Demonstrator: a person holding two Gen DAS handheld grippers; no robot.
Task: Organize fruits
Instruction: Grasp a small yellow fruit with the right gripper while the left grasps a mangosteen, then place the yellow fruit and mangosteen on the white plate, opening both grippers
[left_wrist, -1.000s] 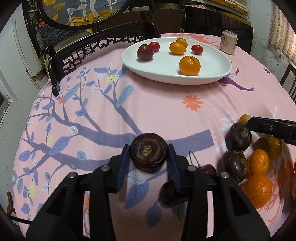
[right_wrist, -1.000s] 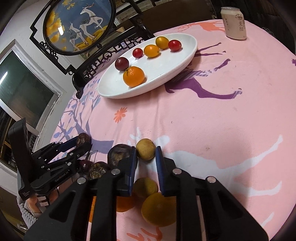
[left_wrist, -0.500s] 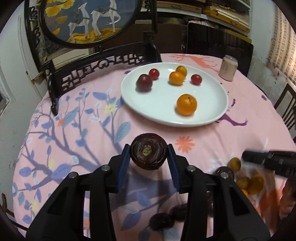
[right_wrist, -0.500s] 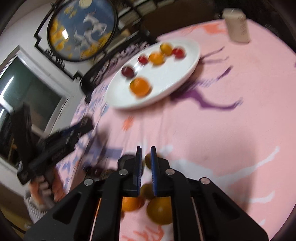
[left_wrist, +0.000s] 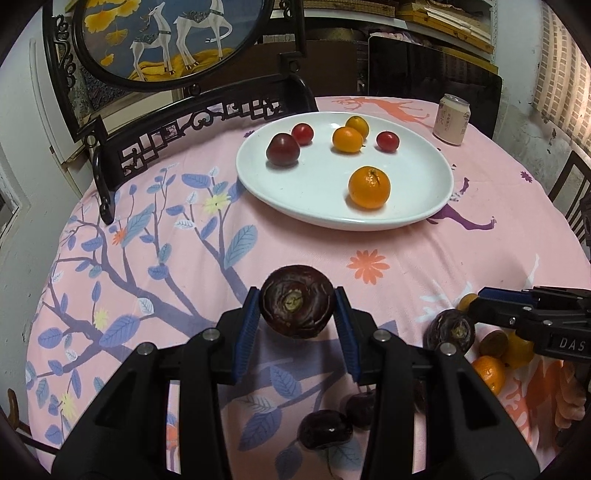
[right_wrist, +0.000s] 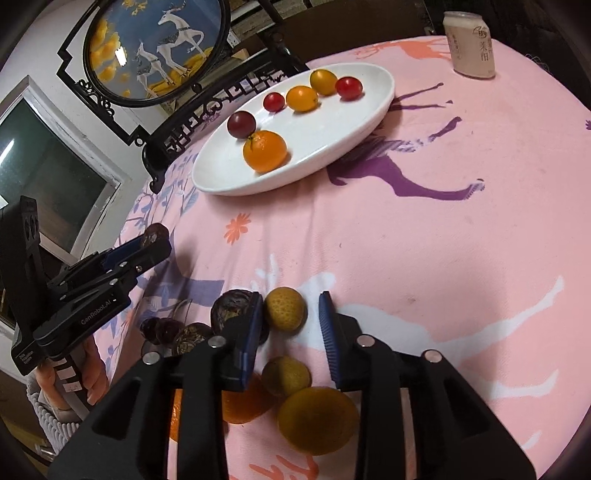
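Note:
My left gripper (left_wrist: 296, 295) is shut on a dark purple wrinkled fruit (left_wrist: 297, 314) and holds it above the pink tablecloth; in the right wrist view the left gripper (right_wrist: 155, 240) is at the left. The white plate (left_wrist: 332, 218) lies beyond it and carries an orange (left_wrist: 369, 186), a dark plum (left_wrist: 282, 149), two cherry tomatoes and two small orange fruits. My right gripper (right_wrist: 291, 299) stands open over the fruit pile, with a small yellow fruit (right_wrist: 286, 308) between its fingers and a gap at the right pad.
Loose fruit lies on the cloth near me: oranges (right_wrist: 243, 406), yellow fruits (right_wrist: 314, 417) and dark purple fruits (right_wrist: 232, 306). A drink can (left_wrist: 451, 120) stands behind the plate. A carved dark chair back (left_wrist: 177, 136) borders the table's far left edge.
The left gripper has risen with the purple fruit, and the plate now lies closer ahead. The right gripper's jaws, nearly together half a second ago, now stand apart around the small yellow fruit.

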